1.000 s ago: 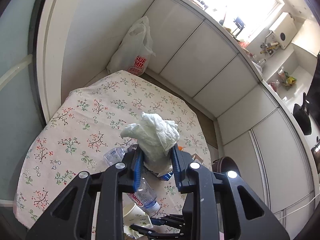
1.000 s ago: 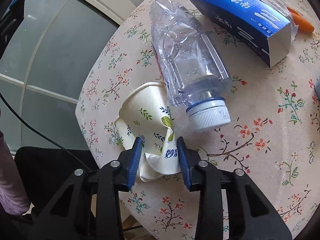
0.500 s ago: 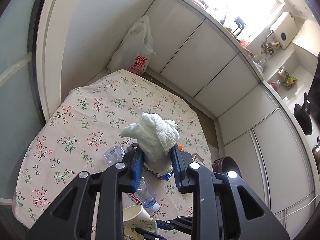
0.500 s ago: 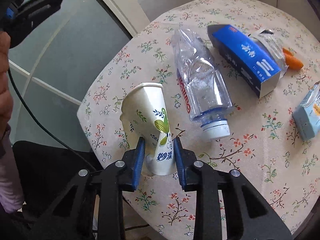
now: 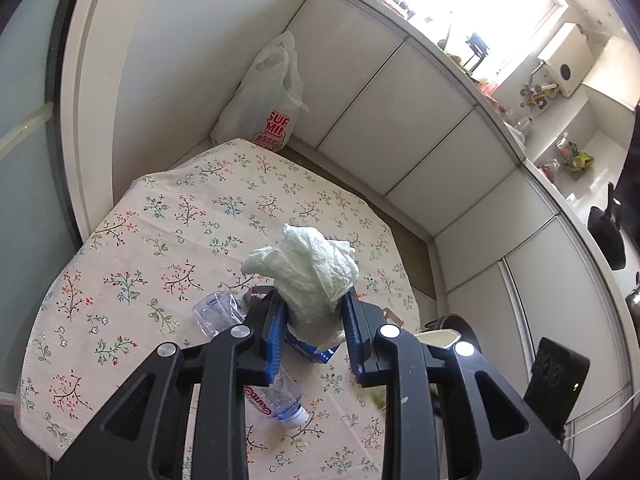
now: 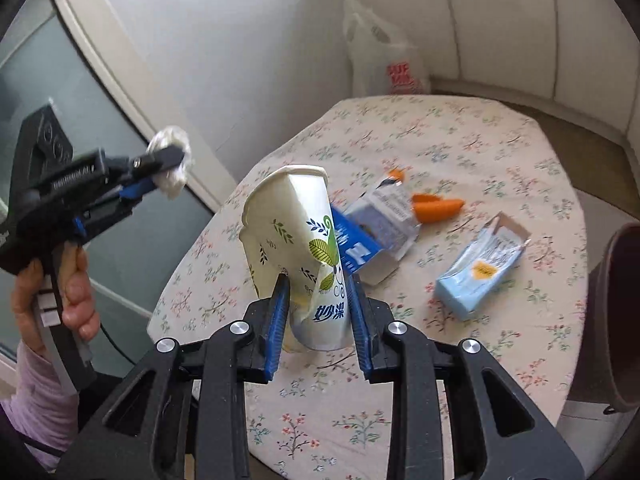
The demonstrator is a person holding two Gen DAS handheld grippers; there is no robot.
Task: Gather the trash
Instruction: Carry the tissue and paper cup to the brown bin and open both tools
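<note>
My left gripper [image 5: 312, 312] is shut on a crumpled white tissue wad [image 5: 308, 272], held above the floral table [image 5: 140, 240]; it also shows in the right wrist view [image 6: 168, 168]. My right gripper [image 6: 318, 304] is shut on a crushed paper cup [image 6: 296, 240] with leaf print, lifted above the table's near edge. On the table lie a clear plastic bottle [image 5: 276, 400], a dark blue carton [image 6: 360, 248], a light blue carton [image 6: 480, 268] and an orange wrapper [image 6: 436, 206].
A white plastic shopping bag [image 5: 268, 96] stands on the floor behind the table, against the wall and white cabinets [image 5: 400, 112]. A brown bin [image 6: 612, 320] stands at the table's right side. A glass door [image 6: 60, 80] is to the left.
My right gripper has lifted the paper cup off the table and swung up, away from the bottle. My left gripper has held the tissue wad nearly still.
</note>
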